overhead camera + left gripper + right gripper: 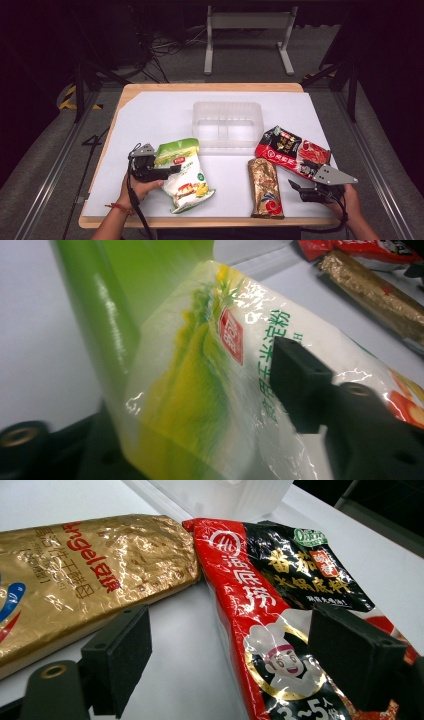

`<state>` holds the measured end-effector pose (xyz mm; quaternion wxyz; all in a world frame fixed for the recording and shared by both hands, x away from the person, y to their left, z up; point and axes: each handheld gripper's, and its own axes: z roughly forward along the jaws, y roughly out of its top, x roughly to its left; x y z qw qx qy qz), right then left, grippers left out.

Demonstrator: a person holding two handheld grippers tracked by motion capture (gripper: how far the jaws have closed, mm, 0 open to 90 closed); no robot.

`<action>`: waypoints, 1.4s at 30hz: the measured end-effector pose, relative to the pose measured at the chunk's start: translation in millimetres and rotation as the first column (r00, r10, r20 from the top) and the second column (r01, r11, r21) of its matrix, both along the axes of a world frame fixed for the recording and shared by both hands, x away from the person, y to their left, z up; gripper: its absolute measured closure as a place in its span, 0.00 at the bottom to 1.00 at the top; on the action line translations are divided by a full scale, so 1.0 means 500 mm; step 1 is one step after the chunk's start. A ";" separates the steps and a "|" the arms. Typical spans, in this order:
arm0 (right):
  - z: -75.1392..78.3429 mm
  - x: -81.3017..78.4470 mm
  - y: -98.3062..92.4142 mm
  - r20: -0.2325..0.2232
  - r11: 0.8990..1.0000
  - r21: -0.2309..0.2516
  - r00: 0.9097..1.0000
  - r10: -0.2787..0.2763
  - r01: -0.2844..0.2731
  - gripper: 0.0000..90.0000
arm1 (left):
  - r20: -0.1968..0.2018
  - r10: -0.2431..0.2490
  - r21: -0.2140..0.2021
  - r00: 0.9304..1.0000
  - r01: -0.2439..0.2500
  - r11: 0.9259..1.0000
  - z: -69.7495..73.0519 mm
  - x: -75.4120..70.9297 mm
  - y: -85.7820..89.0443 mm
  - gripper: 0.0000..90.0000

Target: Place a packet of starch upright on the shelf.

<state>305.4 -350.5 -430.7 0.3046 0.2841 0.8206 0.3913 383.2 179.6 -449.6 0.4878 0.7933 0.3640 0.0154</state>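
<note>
Green-and-white bag [184, 175]: lies on the tabletop [150, 115] at about 7 o'clock from the clear tub [228, 125], its green top edge toward the tub.
Left tool [159, 169]: pinching the bag's left edge, one pad [295, 385] pressed on the printed face.
Right tool [300, 189]: spread wide, holding nothing, at 5 o'clock, pointed between the gold packet [265, 187] and the red-and-black packet [292, 150].
Step, as judged: lift the bag toward the tub.
Doing it well: keep the pinch firm, raise slowly so the limp bag clears the rim.
</note>
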 end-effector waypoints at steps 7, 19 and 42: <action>0.001 -0.001 0.000 0.003 1.000 -0.005 1.000 -0.002 0.002 0.20 | 0.059 -0.019 0.007 0.998 0.019 1.000 0.017 -0.003 -0.009 0.97; 0.001 -0.003 -0.002 0.005 1.000 -0.005 1.000 -0.001 0.001 0.20 | 0.133 -0.010 -0.012 0.991 0.011 1.000 0.034 -0.022 -0.014 1.00; 0.005 -0.005 -0.008 0.014 1.000 0.012 1.000 -0.009 0.009 0.20 | 0.314 -0.018 -0.067 0.949 0.041 0.997 0.146 -0.067 -0.052 1.00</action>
